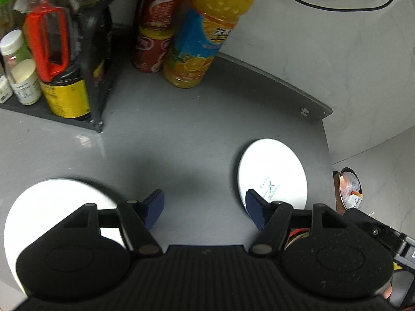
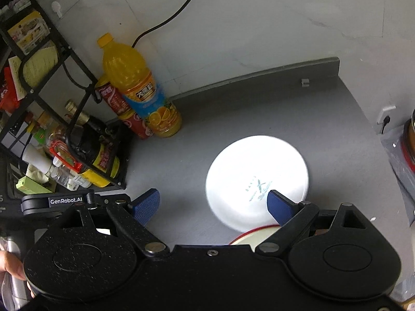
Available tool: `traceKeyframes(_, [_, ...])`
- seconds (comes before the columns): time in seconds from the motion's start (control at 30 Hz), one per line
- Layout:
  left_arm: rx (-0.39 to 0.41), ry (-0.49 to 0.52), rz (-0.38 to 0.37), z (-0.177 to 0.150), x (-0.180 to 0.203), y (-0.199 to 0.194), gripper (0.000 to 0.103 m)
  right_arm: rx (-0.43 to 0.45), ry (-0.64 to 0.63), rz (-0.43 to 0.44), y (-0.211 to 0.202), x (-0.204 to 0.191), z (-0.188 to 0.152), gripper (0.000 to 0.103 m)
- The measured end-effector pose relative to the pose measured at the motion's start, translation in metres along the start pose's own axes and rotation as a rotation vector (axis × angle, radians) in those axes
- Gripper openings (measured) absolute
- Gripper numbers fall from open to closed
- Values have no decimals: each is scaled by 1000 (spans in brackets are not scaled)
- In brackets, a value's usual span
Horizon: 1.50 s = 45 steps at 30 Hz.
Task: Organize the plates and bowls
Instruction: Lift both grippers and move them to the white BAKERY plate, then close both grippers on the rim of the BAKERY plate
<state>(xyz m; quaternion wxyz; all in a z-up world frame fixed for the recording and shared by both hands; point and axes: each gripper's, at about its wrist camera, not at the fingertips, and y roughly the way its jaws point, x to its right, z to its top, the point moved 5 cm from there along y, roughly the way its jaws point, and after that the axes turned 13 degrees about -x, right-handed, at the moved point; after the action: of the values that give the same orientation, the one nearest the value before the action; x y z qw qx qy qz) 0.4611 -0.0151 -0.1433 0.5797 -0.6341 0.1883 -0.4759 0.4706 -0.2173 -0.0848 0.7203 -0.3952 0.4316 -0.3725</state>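
Observation:
A white plate with a faint printed mark point(image 1: 272, 171) lies on the grey counter point(image 1: 181, 142), beside my left gripper's right fingertip; it also shows in the right wrist view point(image 2: 256, 178). A second white plate point(image 1: 52, 207) lies at the lower left, partly under my left gripper body. My left gripper point(image 1: 205, 211) is open and empty above bare counter between the two plates. My right gripper point(image 2: 214, 206) is open and empty, its right fingertip over the marked plate's near edge. A red-rimmed dish point(image 2: 256, 234) peeks out under the right gripper.
A black wire rack point(image 2: 59, 108) with sauce bottles and jars stands at the left. An orange juice bottle point(image 2: 141, 93) and red cans point(image 2: 129, 114) stand by the back wall. A cable point(image 2: 168, 18) hangs down the wall. The counter ends at the right; a bin point(image 1: 350, 189) sits below.

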Motion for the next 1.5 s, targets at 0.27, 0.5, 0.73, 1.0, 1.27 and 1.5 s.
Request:
traceKeyframes(0.27, [14,2,4,10,27,22,68,-20,-21,-4,5,21,24,91])
traceKeyframes(0.5, [36,-57,17,19,40,44,68,-49,-45,-9,16,45,49,91])
traceKeyframes(0.73, [21,-127,-15,26,44,71,67,-101,-62,-6,40,69,70,82])
traceKeyframes(1.0, [-50,-227,-34,25,37,116,51,-230,-14,14,85,106,74,55])
traceKeyframes(1.27, [-99,-299,-58,20,30,147,31,-307,29,26,112,129,65,38])
traceKeyframes(1.5, [-146,-332,-84,23,28,166,19,-344,22,22,130,128,60,34])
